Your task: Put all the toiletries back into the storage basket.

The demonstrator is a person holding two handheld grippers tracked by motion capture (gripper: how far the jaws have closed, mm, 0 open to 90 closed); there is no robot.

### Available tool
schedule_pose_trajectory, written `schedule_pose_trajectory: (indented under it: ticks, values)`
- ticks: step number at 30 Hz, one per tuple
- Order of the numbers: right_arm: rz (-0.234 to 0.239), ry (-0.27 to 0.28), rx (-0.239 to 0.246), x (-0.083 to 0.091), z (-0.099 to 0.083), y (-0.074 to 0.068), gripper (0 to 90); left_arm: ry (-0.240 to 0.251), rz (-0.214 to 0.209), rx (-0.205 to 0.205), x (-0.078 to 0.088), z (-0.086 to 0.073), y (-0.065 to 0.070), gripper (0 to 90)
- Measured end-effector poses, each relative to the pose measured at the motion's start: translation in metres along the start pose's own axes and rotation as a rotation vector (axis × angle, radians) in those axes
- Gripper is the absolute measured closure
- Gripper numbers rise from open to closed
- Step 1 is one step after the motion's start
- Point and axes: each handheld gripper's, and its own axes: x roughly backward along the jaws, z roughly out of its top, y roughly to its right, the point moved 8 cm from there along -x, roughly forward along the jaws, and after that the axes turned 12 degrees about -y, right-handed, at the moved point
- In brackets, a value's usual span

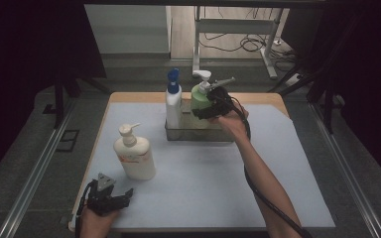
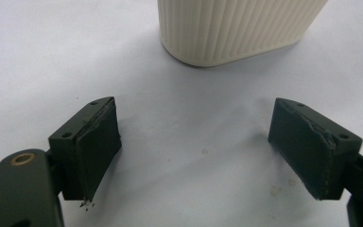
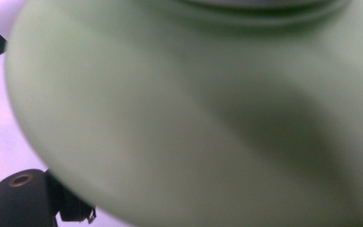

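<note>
High view has the right claw [image 1: 209, 106] clamped on the green pump bottle [image 1: 199, 99] over the clear bin [image 1: 198, 133], likely lowering it in next, while the left claw [image 1: 110, 197] rests wide near the cream bottle [image 1: 135, 157]

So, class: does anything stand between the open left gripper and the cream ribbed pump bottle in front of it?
Nothing visible does. Only bare white table cover lies between the left gripper and the cream ribbed pump bottle.

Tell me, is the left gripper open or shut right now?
Open. The left gripper has its jaws spread wide over bare mat, nothing between them; the cream bottle stands just ahead, untouched.
</note>
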Motion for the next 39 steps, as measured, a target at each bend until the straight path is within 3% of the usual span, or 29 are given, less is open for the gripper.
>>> schedule_pose_trajectory:
  ticks: [14, 24, 39]
  values:
    - [0.007, -0.074, -0.008, -0.019, -0.013, 0.002, 13.1, 0.0, 0.0, 0.0, 0.0, 0.0, 0.0, 16.9]
    - [0.011, -0.098, -0.01, -0.025, -0.016, 0.003, 12.6, -0.001, -0.001, 0.002, 0.0, 0.0, 0.0, 16.8]
    - [0.0, -0.062, -0.003, -0.024, -0.019, 0.002, 12.0, 0.0, 0.0, 0.0, 0.0, 0.0, 0.0, 16.8]
